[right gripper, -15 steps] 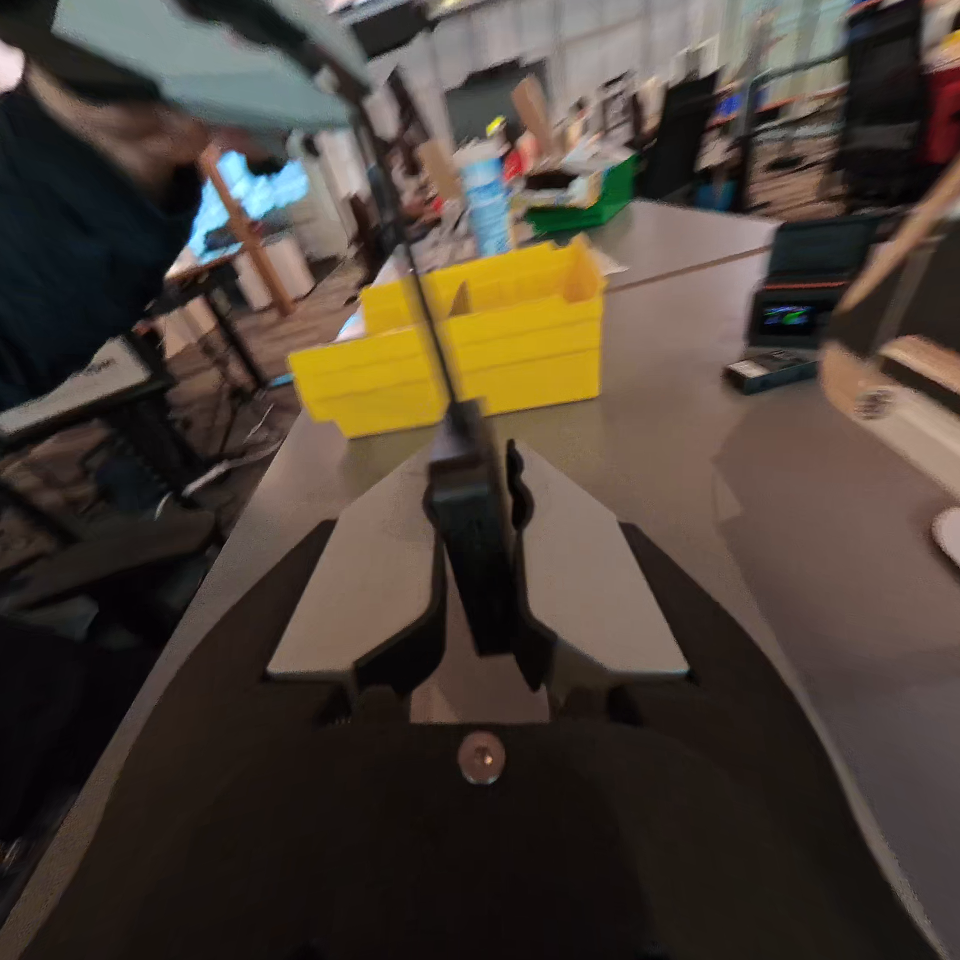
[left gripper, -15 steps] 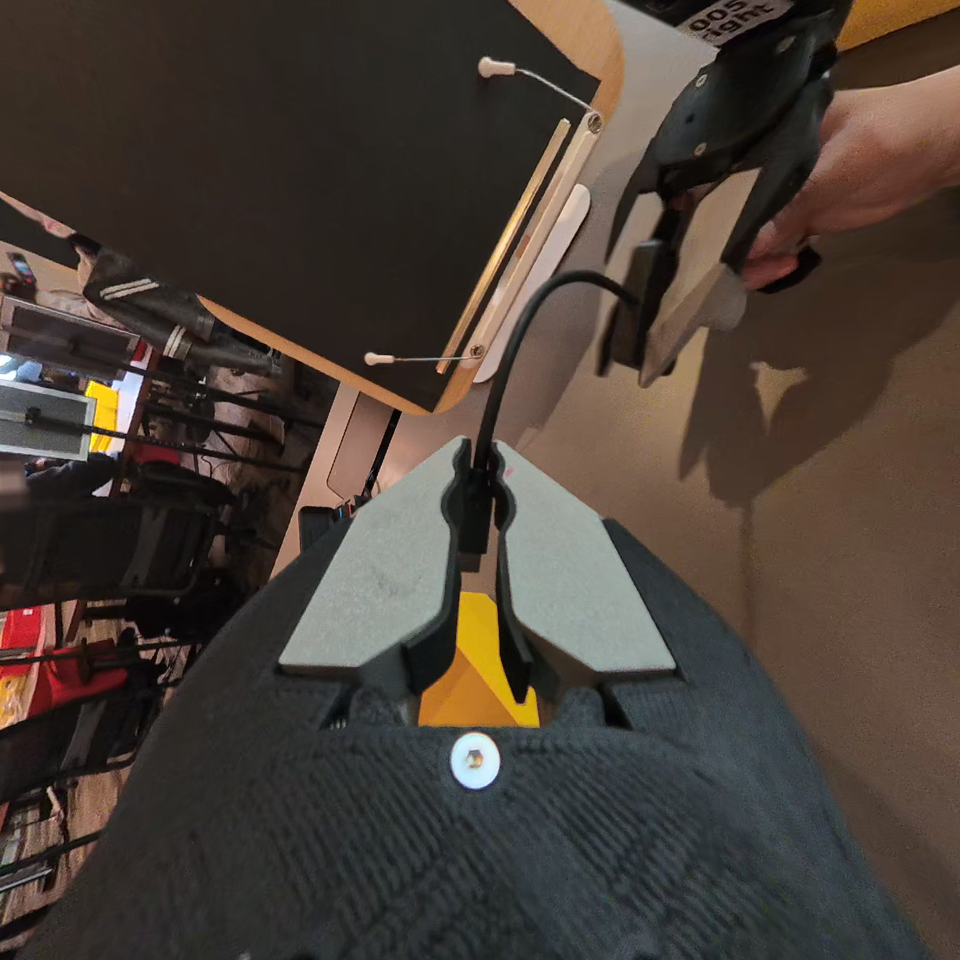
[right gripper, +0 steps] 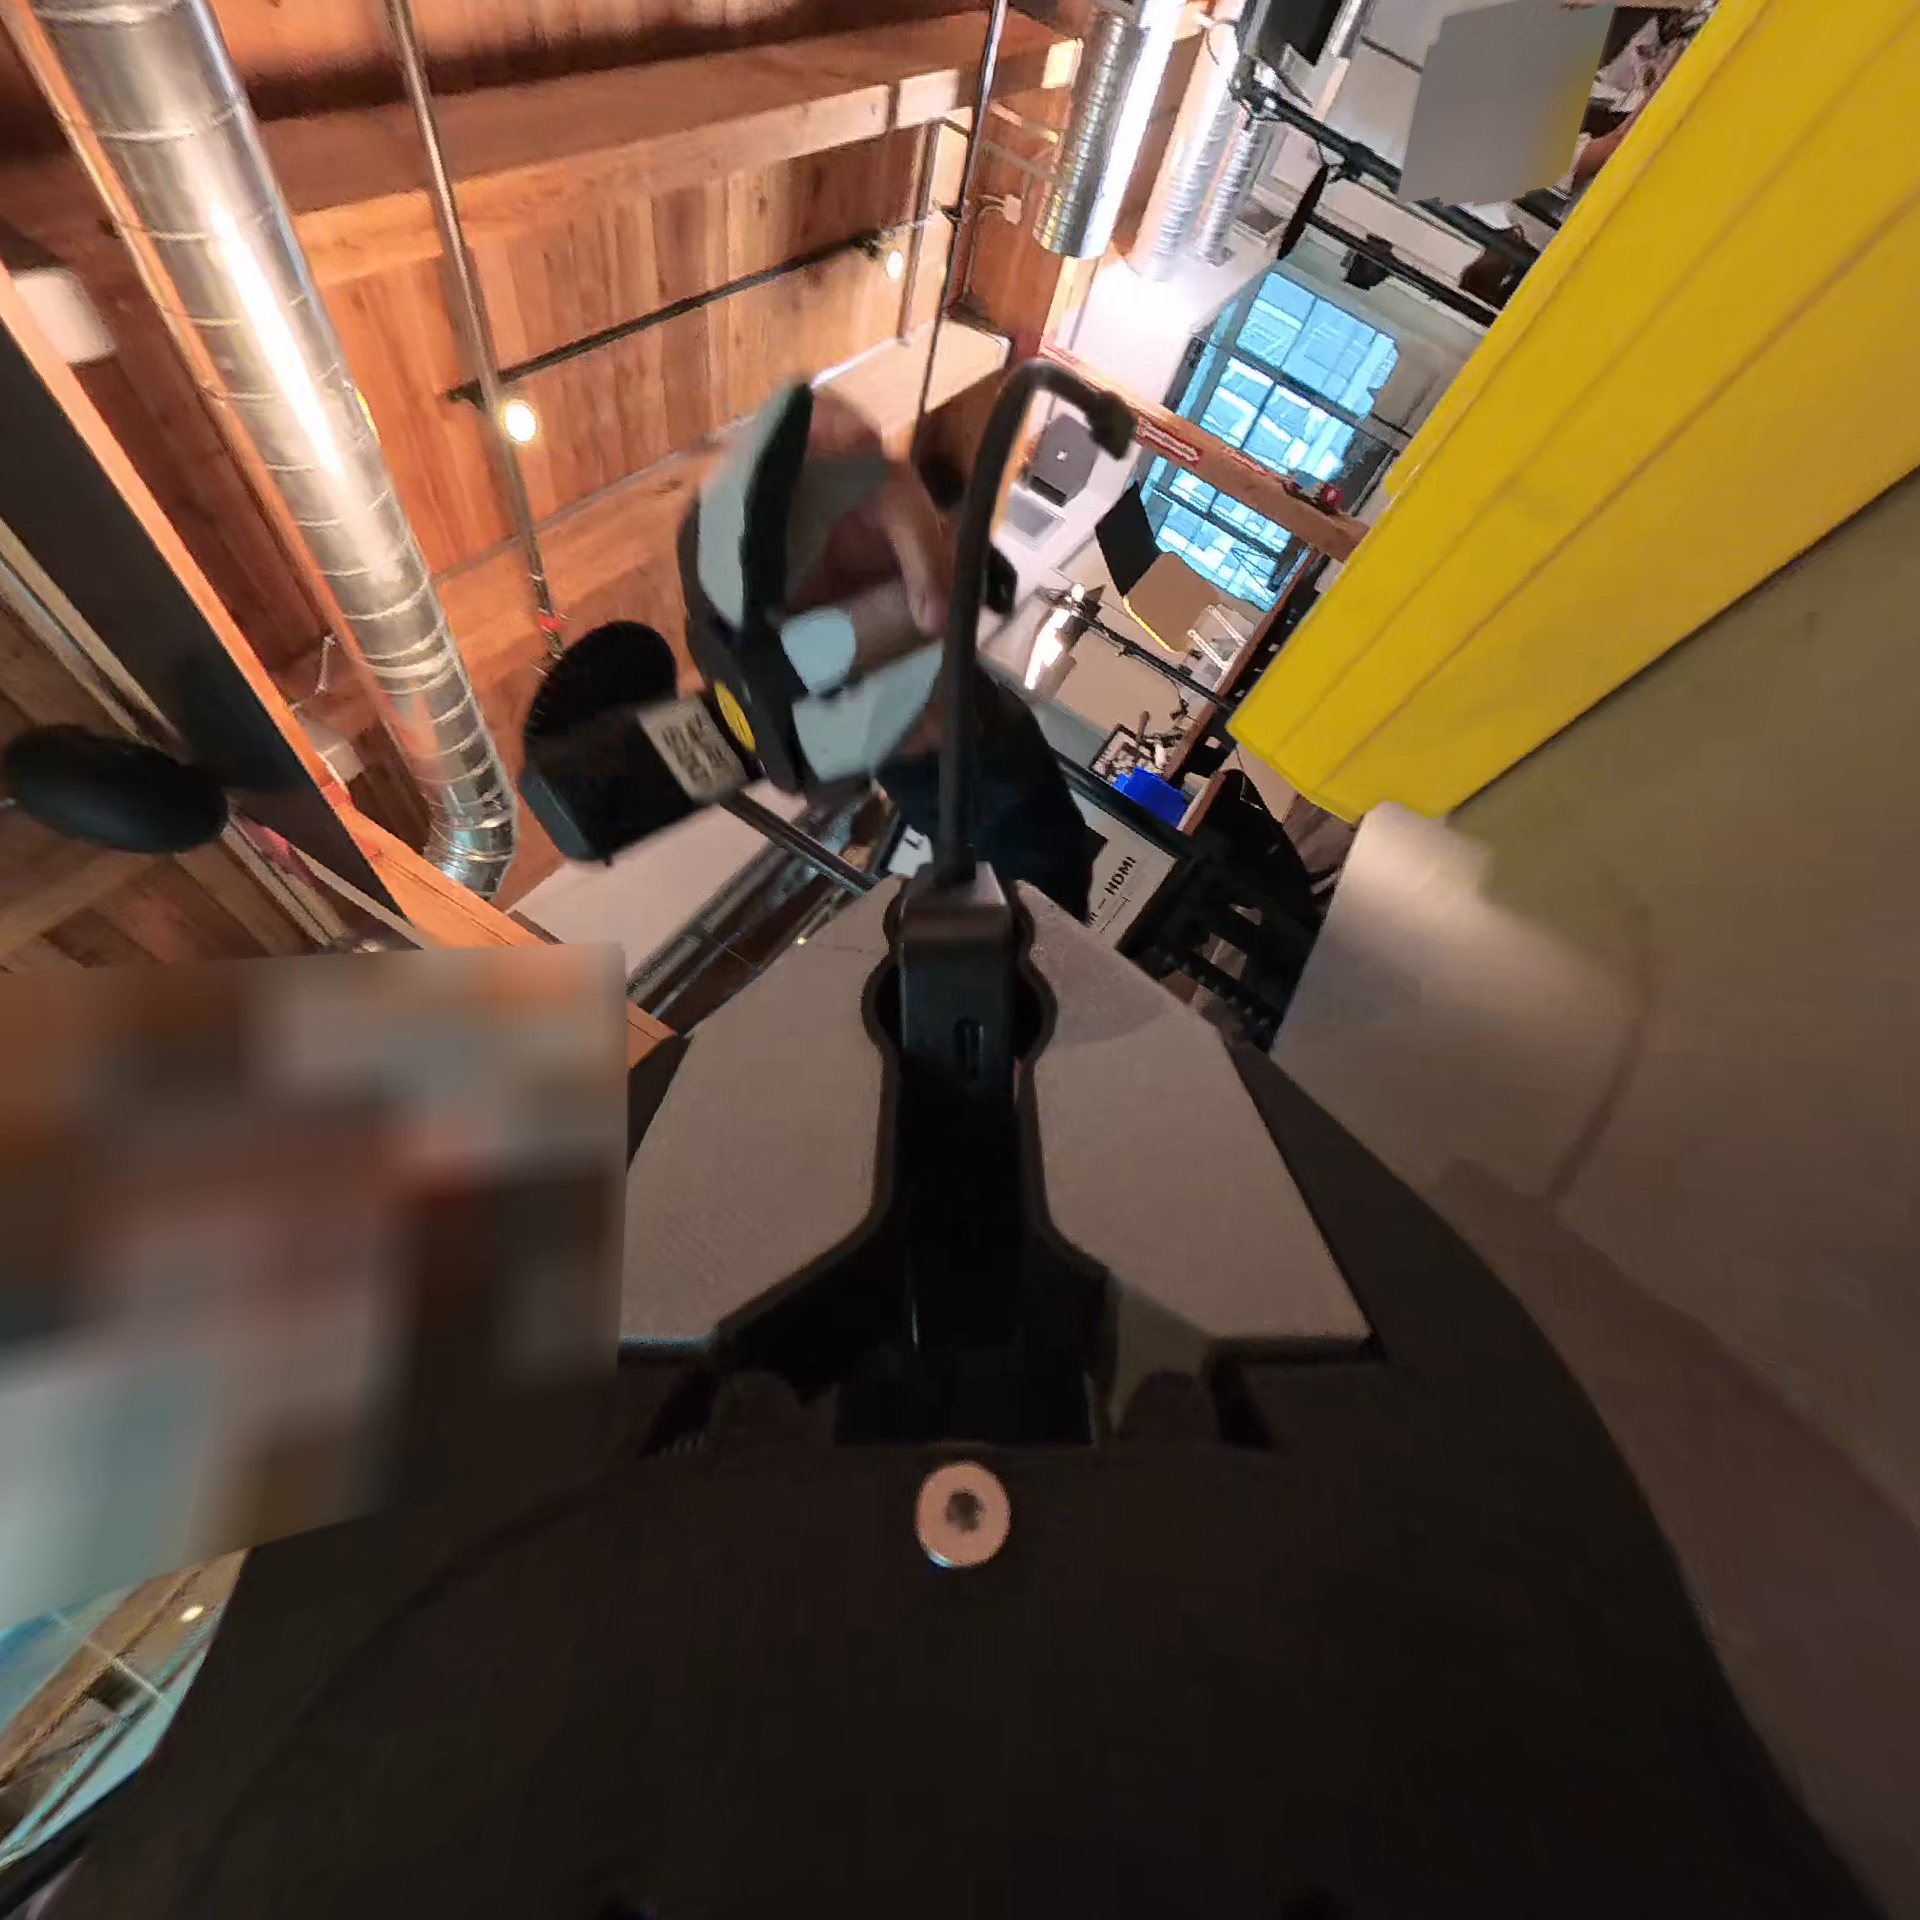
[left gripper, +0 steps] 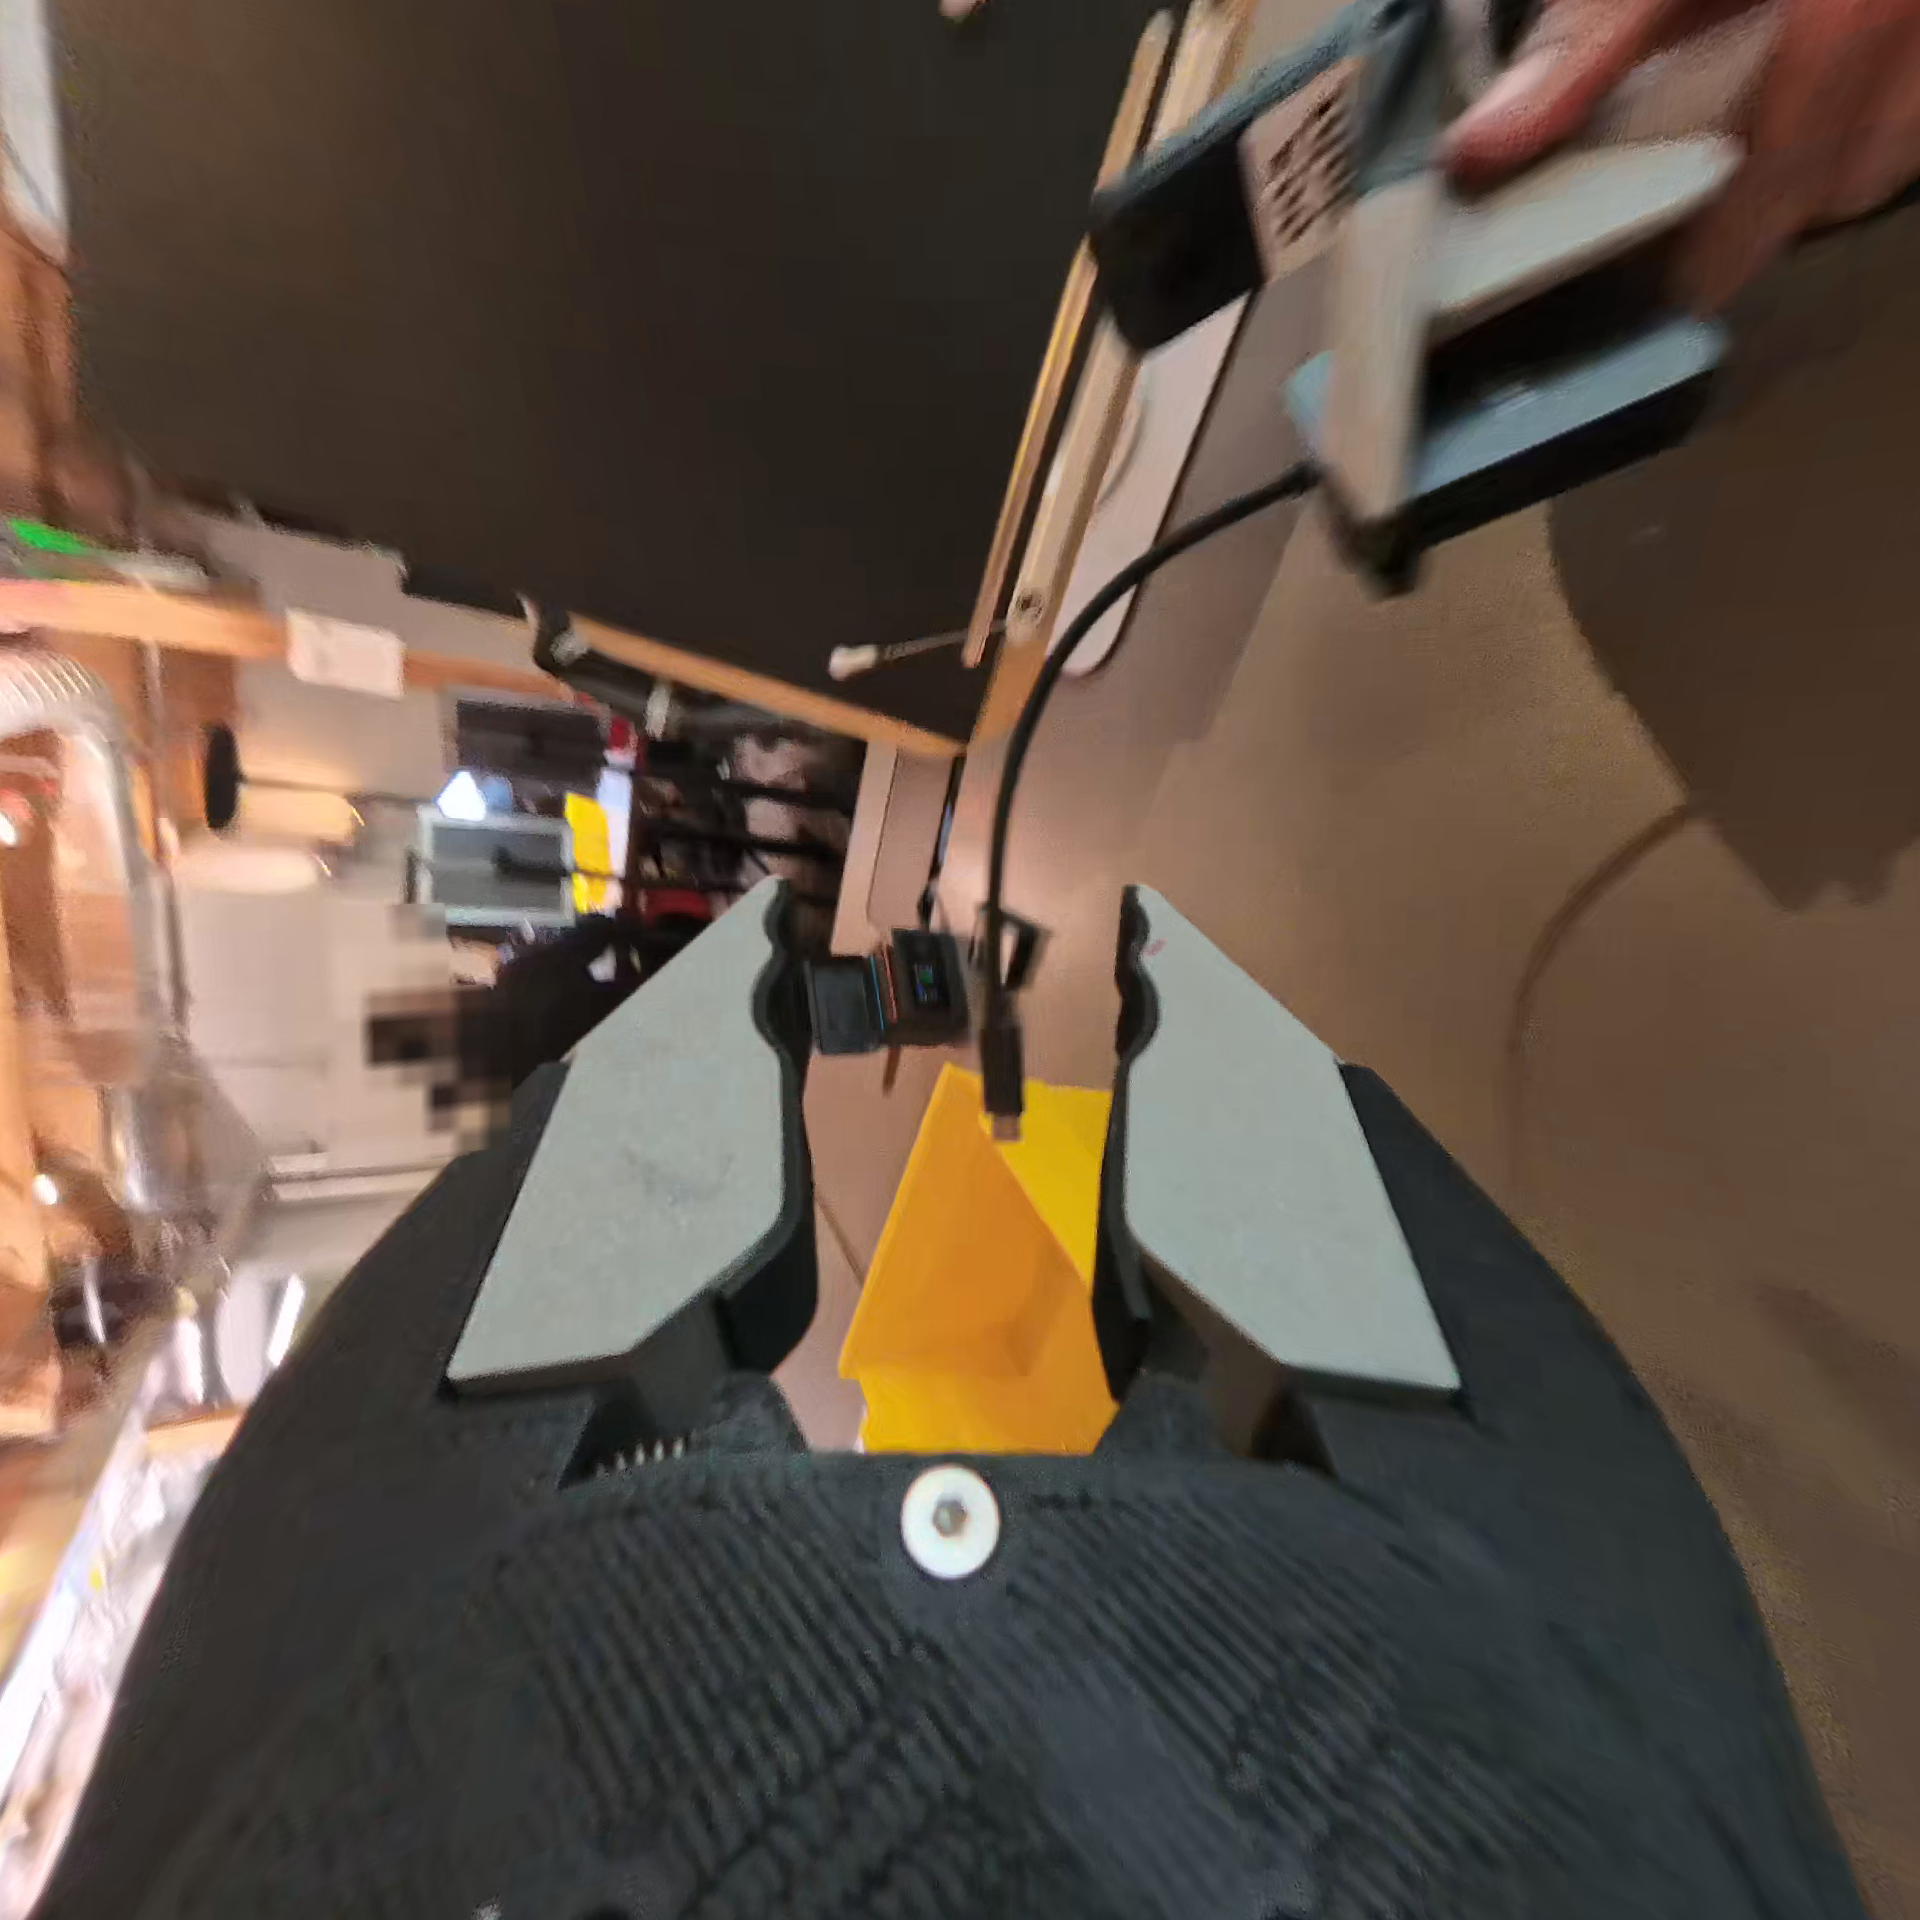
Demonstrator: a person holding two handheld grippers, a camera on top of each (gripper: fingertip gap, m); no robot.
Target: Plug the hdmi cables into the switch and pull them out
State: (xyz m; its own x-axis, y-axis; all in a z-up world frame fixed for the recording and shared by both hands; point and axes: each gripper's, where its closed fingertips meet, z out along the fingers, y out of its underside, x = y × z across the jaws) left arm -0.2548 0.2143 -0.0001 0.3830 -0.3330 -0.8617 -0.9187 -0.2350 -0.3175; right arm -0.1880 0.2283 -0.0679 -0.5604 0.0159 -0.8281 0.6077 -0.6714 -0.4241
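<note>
Two flat grey claw fingers

I see a yellow bin low at 6 o'clock on the tan table, a black board filling 11 o'clock, and silver ducting crossing the wooden ceiling at 10 o'clock.
</note>
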